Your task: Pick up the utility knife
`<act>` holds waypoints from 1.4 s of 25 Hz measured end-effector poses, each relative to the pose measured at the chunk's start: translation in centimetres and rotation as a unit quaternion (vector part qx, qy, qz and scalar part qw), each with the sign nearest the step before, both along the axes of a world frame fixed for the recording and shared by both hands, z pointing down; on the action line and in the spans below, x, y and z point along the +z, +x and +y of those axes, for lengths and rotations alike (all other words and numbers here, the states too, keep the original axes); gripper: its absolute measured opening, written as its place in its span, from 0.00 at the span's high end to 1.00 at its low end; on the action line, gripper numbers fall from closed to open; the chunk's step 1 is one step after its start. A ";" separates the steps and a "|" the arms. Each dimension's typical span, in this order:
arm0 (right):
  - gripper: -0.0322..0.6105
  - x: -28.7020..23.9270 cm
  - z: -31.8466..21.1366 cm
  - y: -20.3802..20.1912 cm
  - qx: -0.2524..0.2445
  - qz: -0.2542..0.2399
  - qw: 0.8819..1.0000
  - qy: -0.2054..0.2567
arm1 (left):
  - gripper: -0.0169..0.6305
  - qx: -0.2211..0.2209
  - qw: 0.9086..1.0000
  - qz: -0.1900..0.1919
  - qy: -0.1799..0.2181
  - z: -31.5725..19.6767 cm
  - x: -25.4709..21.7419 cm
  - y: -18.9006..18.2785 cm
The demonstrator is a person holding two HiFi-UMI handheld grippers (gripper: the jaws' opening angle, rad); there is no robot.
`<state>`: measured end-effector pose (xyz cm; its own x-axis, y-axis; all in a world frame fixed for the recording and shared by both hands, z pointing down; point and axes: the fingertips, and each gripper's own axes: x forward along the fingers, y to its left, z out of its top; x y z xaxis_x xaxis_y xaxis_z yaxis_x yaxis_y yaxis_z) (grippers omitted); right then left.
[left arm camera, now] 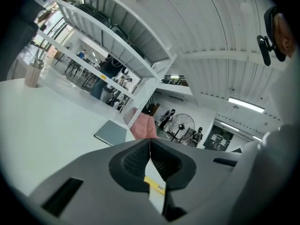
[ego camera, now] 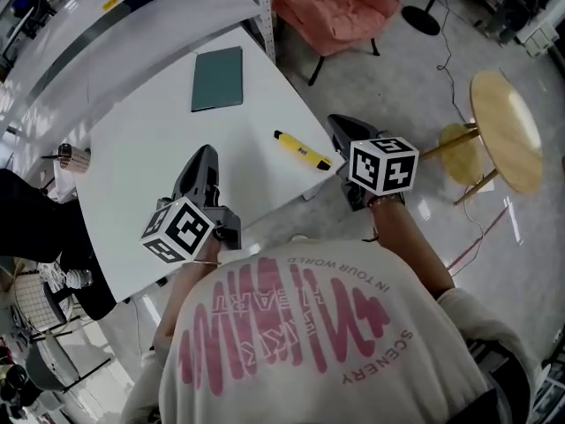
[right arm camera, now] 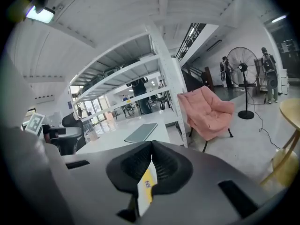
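**A:** What is laid out here?

**B:** A white table (ego camera: 132, 148), seen from above over a person's shoulders. A green notebook (ego camera: 217, 79) lies at its far side. The person holds a left gripper (ego camera: 207, 152) over the middle of the table and a right gripper (ego camera: 339, 129) at its right-hand corner. Each has its jaws pressed together at the tips, with nothing clamped between them. Smallest is the yellow utility knife (ego camera: 301, 149). It lies flat on the table close to the right edge, between the two grippers and nearer the right one.

**A:** What could go wrong from here?

**B:** In my judgement, three things. Closed jaws cannot take the knife and would only shove it. The knife sits near the edge, so a shove from the left could send it off onto the floor. It is also slim and low, so jaws coming in too high could close on air, or pinch one end and tip it.
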<state>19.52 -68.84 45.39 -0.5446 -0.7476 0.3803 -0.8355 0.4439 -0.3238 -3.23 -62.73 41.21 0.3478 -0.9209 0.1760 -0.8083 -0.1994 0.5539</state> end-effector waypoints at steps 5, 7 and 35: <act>0.93 4.5 -2.3 0.0 -0.016 -0.004 0.998 -0.054 | 0.94 -0.024 0.999 -0.009 -0.022 -1.8 1.8 -0.6; 0.93 5.9 -3.1 0.0 -0.029 -0.006 0.997 -0.072 | 0.94 -0.026 0.999 -0.013 -0.028 -2.7 2.3 0.0; 0.59 14.6 -3.1 -6.6 -0.256 0.247 0.923 -0.147 | 0.94 -0.078 0.994 -0.050 -0.052 -3.3 3.2 -2.1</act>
